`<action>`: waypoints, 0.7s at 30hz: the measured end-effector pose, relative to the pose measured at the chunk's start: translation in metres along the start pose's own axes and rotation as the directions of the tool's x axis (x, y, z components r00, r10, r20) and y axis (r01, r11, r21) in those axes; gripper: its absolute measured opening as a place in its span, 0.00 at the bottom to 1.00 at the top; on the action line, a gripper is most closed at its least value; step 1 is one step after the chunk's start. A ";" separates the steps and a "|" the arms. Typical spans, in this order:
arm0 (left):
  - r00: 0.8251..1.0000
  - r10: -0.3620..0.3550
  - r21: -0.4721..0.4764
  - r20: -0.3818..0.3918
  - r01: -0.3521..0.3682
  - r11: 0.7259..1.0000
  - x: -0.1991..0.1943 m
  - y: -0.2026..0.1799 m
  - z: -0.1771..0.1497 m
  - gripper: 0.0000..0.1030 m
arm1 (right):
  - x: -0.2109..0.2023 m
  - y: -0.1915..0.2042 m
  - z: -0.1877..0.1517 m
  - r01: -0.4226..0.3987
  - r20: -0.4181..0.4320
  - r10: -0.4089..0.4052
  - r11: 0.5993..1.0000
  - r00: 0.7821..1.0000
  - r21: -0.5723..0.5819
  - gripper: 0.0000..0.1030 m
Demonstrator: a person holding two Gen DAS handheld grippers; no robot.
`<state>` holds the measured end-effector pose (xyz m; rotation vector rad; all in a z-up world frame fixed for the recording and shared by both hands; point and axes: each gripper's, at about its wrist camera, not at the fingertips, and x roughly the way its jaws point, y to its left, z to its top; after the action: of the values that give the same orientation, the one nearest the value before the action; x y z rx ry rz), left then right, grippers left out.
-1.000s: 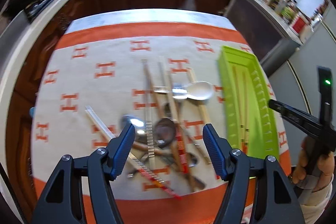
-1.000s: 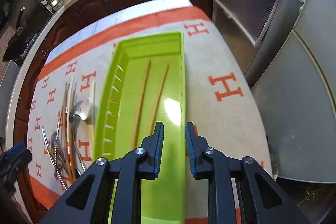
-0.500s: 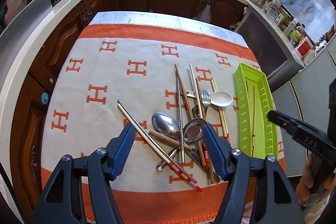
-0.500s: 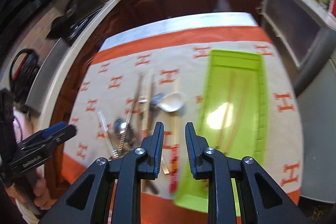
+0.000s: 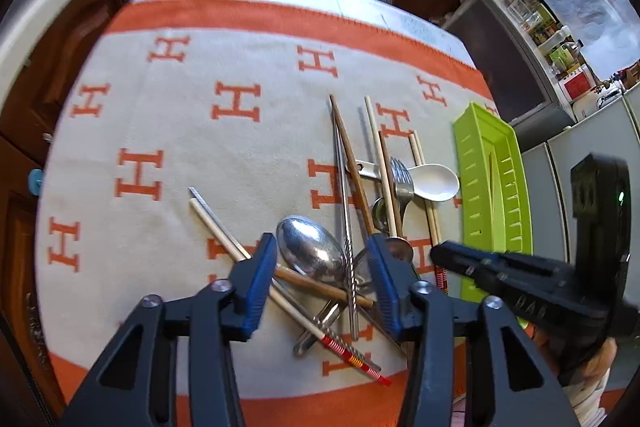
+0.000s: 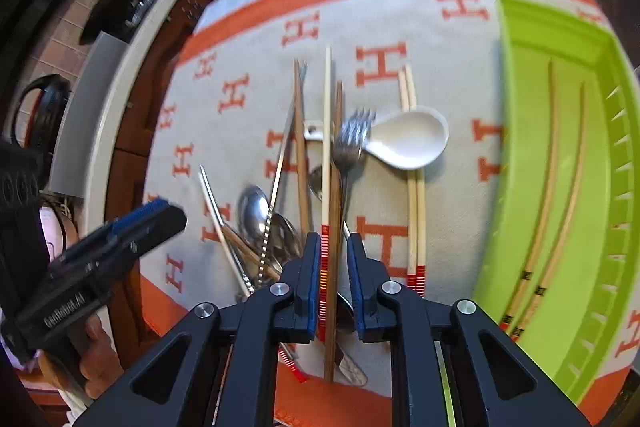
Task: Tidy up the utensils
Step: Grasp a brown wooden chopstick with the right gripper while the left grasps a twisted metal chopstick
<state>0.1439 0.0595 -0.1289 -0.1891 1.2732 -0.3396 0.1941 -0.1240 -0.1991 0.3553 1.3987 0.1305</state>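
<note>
My green tray (image 6: 560, 163) sits right of both jaws on the surface (image 5: 200, 131). My left gripper (image 5: 322, 283), jaws closing but apart, straddles a steel spoon (image 5: 310, 247); my right gripper (image 6: 334, 283), jaws narrowing, brackets a red-banded chopstick (image 6: 326, 155).

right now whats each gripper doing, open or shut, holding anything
left gripper: open and empty, jaws just closing in over the shiny steel spoon.
right gripper: narrowly open, jaws just closing, straddling the pale red-banded chopstick, not yet gripping.
</note>
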 end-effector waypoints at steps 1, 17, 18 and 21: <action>1.000 -0.008 -0.003 -0.017 0.008 1.000 0.007 0.001 0.003 0.34 | 0.007 -0.001 -0.001 0.001 -0.014 -0.001 1.000 1.000 0.000 0.13; 0.989 -0.066 0.011 -0.131 0.068 0.998 0.068 -0.008 0.025 0.30 | 0.040 -0.009 0.000 -0.041 -0.073 0.041 0.999 0.996 0.006 0.06; 0.988 -0.067 0.010 -0.137 0.069 0.998 0.070 -0.009 0.026 0.30 | 0.038 -0.010 0.000 -0.045 -0.067 0.045 0.999 0.997 0.007 0.06; 0.986 -0.071 0.005 -0.153 0.073 0.997 0.076 -0.010 0.027 0.27 | 0.030 -0.015 -0.001 -0.062 -0.049 0.063 0.998 0.997 0.014 0.06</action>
<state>0.1879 0.0220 -0.1868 -0.2037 1.4178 -0.4295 0.1963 -0.1290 -0.2323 0.4087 1.4379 0.1831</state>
